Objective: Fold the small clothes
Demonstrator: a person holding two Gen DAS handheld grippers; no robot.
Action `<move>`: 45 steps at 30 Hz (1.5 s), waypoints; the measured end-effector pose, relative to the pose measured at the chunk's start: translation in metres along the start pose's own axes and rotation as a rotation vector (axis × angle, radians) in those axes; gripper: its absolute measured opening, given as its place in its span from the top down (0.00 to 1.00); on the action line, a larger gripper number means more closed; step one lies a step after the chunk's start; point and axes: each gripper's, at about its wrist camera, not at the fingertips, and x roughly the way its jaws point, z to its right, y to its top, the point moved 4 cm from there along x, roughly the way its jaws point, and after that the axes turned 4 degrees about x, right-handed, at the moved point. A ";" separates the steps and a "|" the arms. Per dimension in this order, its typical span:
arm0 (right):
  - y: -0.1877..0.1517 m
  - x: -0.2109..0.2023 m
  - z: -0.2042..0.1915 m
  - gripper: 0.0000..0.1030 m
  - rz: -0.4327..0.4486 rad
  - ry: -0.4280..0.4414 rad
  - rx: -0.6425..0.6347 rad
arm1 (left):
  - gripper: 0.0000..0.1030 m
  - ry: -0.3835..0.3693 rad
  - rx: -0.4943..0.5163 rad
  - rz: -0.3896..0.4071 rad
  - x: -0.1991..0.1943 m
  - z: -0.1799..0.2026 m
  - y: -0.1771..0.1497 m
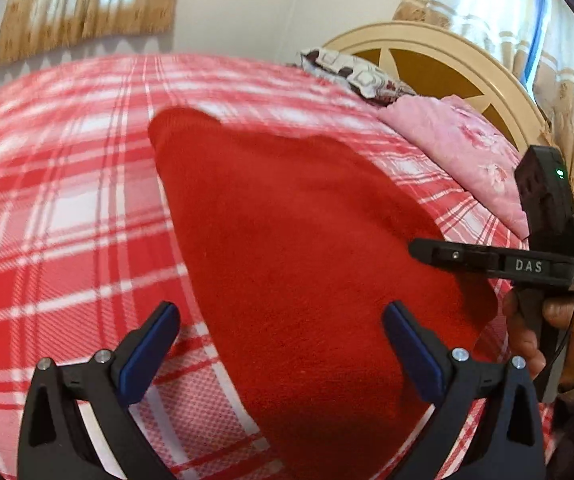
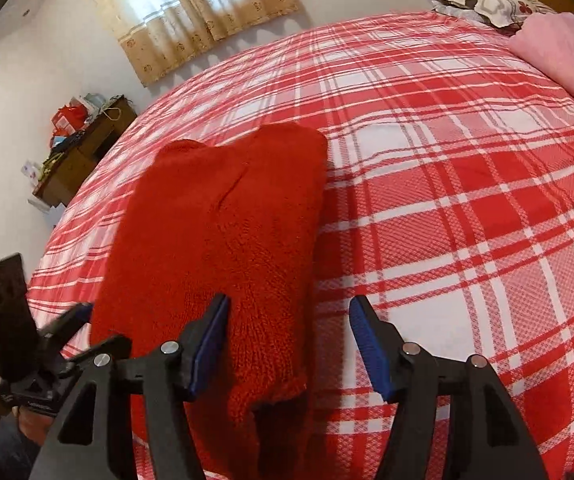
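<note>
- Left wrist view: the left gripper [image 1: 281,322] hangs with fingers spread wide and empty over the red knitted garment [image 1: 287,248], which lies folded on the plaid bedspread [image 1: 67,208]; the right gripper [image 1: 439,256] shows at 3 o'clock, its fingers seemingly edge-on
- Right wrist view: the right gripper [image 2: 289,316] is spread, holding nothing, its left pad over the garment's near hem at 6 o'clock; a pillow [image 2: 483,0] sits at 1 o'clock

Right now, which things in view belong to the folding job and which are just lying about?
Belongs to the job:
red knitted garment, lying on the plaid bedspread
left gripper, open
right gripper, open

Just lying about:
patterned pillow
pink blanket
cluttered side table
curtain
</note>
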 end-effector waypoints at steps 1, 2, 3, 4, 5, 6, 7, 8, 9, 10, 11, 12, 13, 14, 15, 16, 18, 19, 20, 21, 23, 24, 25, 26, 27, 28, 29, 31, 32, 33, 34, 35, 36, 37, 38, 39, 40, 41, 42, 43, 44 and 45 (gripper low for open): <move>0.004 -0.002 0.000 0.40 0.007 0.025 0.013 | 0.00 -0.013 -0.012 -0.008 0.001 -0.001 -0.002; 0.009 -0.005 0.003 0.40 0.025 0.049 0.032 | 0.00 -0.023 -0.027 -0.010 0.001 -0.003 -0.003; 0.016 -0.008 0.008 0.40 0.051 0.072 0.064 | 0.00 -0.032 -0.040 -0.009 0.002 -0.003 -0.004; 0.022 -0.009 0.012 0.39 0.065 0.092 0.092 | 0.00 -0.047 -0.059 -0.010 0.001 -0.005 -0.005; 0.029 -0.008 0.018 0.39 0.067 0.123 0.126 | 0.00 -0.062 -0.077 -0.012 0.002 -0.007 -0.006; 0.033 -0.006 0.021 0.39 0.065 0.126 0.138 | 0.00 -0.066 -0.078 -0.010 0.001 -0.006 -0.006; 0.036 -0.003 0.022 0.39 0.066 0.122 0.141 | 0.00 -0.065 -0.076 -0.010 0.001 -0.005 -0.006; 0.041 0.002 0.023 0.39 0.059 0.117 0.132 | 0.00 -0.056 -0.069 -0.012 0.001 -0.004 -0.007; 0.044 0.012 0.024 0.39 0.024 0.117 0.121 | 0.00 -0.048 -0.061 -0.013 0.001 -0.002 -0.007; 0.047 0.016 0.024 0.39 0.009 0.120 0.119 | 0.00 -0.042 -0.053 -0.014 0.001 -0.001 -0.007; 0.049 0.021 0.025 0.39 0.002 0.135 0.122 | 0.00 -0.039 -0.050 -0.015 0.001 0.000 -0.007; 0.052 0.026 0.027 0.39 -0.001 0.162 0.134 | 0.00 -0.040 -0.050 -0.015 0.001 0.000 -0.007; 0.054 0.031 0.029 0.39 -0.014 0.191 0.145 | 0.00 -0.044 -0.052 -0.016 0.003 0.000 -0.006; 0.055 0.036 0.030 0.39 -0.032 0.205 0.151 | 0.00 -0.045 -0.053 -0.016 0.002 -0.001 -0.007; 0.055 0.043 0.031 0.39 -0.055 0.216 0.157 | 0.00 -0.045 -0.052 -0.014 0.002 -0.001 -0.007; 0.055 0.047 0.031 0.39 -0.064 0.222 0.155 | 0.00 -0.047 -0.053 -0.014 0.002 -0.001 -0.007; 0.054 0.049 0.027 0.39 -0.072 0.234 0.141 | 0.00 -0.052 -0.054 -0.017 0.003 -0.002 -0.008; 0.055 0.050 0.027 0.39 -0.075 0.239 0.141 | 0.00 -0.053 -0.054 -0.017 0.003 -0.002 -0.008; 0.055 0.052 0.027 0.39 -0.079 0.248 0.143 | 0.00 -0.053 -0.053 -0.017 0.003 -0.002 -0.008; 0.056 0.054 0.027 0.39 -0.084 0.255 0.142 | 0.00 -0.053 -0.052 -0.018 0.003 -0.002 -0.008; 0.057 0.058 0.027 0.39 -0.091 0.262 0.136 | 0.00 -0.050 -0.049 -0.019 0.003 -0.001 -0.008; 0.058 0.060 0.027 0.39 -0.093 0.270 0.136 | 0.00 -0.045 -0.046 -0.020 0.003 -0.001 -0.008; 0.060 0.062 0.026 0.39 -0.095 0.276 0.136 | 0.00 -0.036 -0.038 -0.023 0.003 0.001 -0.008; 0.061 0.064 0.027 0.40 -0.096 0.279 0.136 | 0.00 -0.030 -0.034 -0.025 0.004 0.002 -0.007; 0.061 0.065 0.027 0.40 -0.095 0.284 0.137 | 0.00 -0.026 -0.030 -0.026 0.005 0.003 -0.007; 0.061 0.066 0.027 0.44 -0.096 0.287 0.135 | 0.00 -0.021 -0.027 -0.028 0.005 0.005 -0.007; 0.062 0.067 0.027 0.47 -0.098 0.288 0.133 | 0.00 -0.020 -0.026 -0.029 0.005 0.005 -0.007; 0.061 0.067 0.029 0.52 -0.103 0.283 0.133 | 0.00 -0.020 -0.026 -0.029 0.006 0.005 -0.006; 0.061 0.068 0.028 0.53 -0.104 0.280 0.134 | 0.00 -0.019 -0.025 -0.030 0.006 0.005 -0.006; 0.061 0.069 0.028 0.54 -0.104 0.281 0.132 | 0.00 -0.018 -0.023 -0.030 0.005 0.005 -0.007; 0.061 0.069 0.028 0.55 -0.104 0.283 0.131 | 0.00 -0.015 -0.021 -0.031 0.006 0.007 -0.006; 0.061 0.069 0.028 0.56 -0.102 0.286 0.131 | 0.00 -0.016 -0.020 -0.031 0.006 0.007 -0.006; 0.061 0.069 0.028 0.57 -0.097 0.295 0.131 | 0.00 -0.016 -0.022 -0.031 0.006 0.007 -0.006; 0.060 0.069 0.027 0.59 -0.094 0.301 0.130 | 0.00 -0.016 -0.021 -0.031 0.007 0.008 -0.006; 0.060 0.069 0.027 0.59 -0.094 0.304 0.129 | 0.00 -0.018 -0.021 -0.032 0.007 0.008 -0.005; 0.060 0.070 0.027 0.60 -0.093 0.307 0.129 | 0.00 -0.021 -0.021 -0.032 0.007 0.008 -0.005; 0.060 0.070 0.027 0.60 -0.092 0.310 0.130 | 0.00 -0.023 -0.020 -0.033 0.007 0.008 -0.005; 0.060 0.070 0.027 0.60 -0.091 0.312 0.131 | 0.01 -0.027 -0.018 -0.033 0.007 0.009 -0.005; 0.059 0.070 0.028 0.60 -0.090 0.313 0.131 | 0.06 -0.037 -0.014 -0.031 0.007 0.010 -0.005; 0.060 0.070 0.028 0.60 -0.089 0.313 0.129 | 0.08 -0.053 -0.009 -0.031 0.007 0.012 -0.005; 0.060 0.070 0.028 0.60 -0.089 0.314 0.129 | 0.12 -0.069 -0.004 -0.031 0.007 0.014 -0.005; 0.060 0.070 0.028 0.60 -0.089 0.315 0.129 | 0.13 -0.068 -0.002 -0.029 0.006 0.014 -0.005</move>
